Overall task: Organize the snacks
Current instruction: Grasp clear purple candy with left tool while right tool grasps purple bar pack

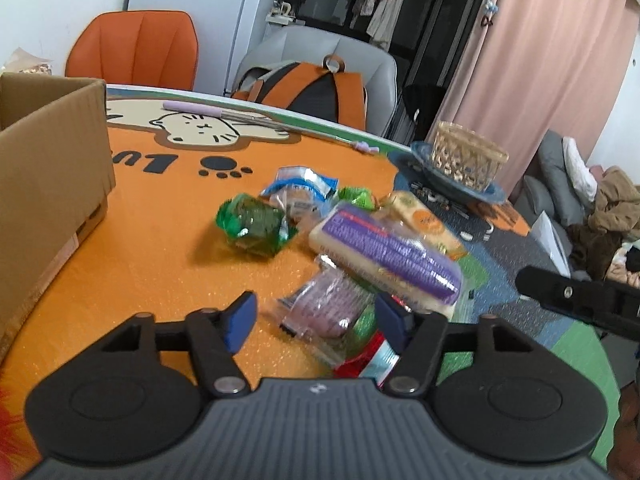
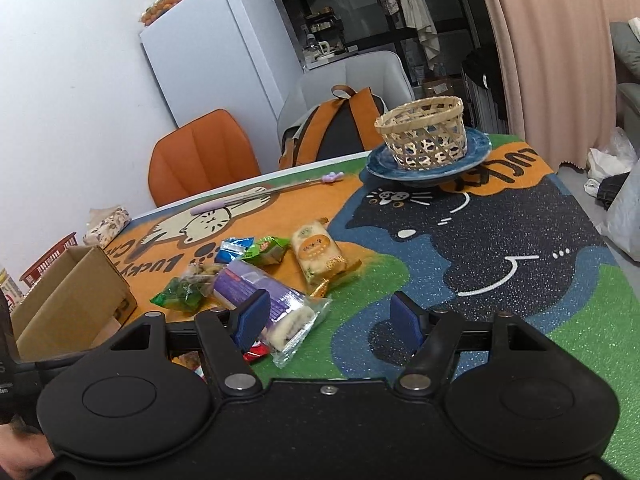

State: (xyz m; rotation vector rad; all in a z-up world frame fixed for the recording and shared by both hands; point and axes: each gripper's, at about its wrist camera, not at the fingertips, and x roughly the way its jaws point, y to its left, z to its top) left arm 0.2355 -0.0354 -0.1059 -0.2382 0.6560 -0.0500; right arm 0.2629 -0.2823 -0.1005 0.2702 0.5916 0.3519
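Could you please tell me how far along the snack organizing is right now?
Nothing looks sorted yet. The snacks, including the purple packet and green packet, still lie heaped on the mat. Both the left tongs and right tongs are open and empty. The woven basket appears empty.

We hold our left gripper (image 1: pixel 316 316) low and level, jaws spread wide, blue fingertips (image 1: pixel 240 322) apart. Our right gripper (image 2: pixel 328 320) sits likewise, jaws parted and gripping nothing, perhaps slightly higher, though the fisheye blurs that.
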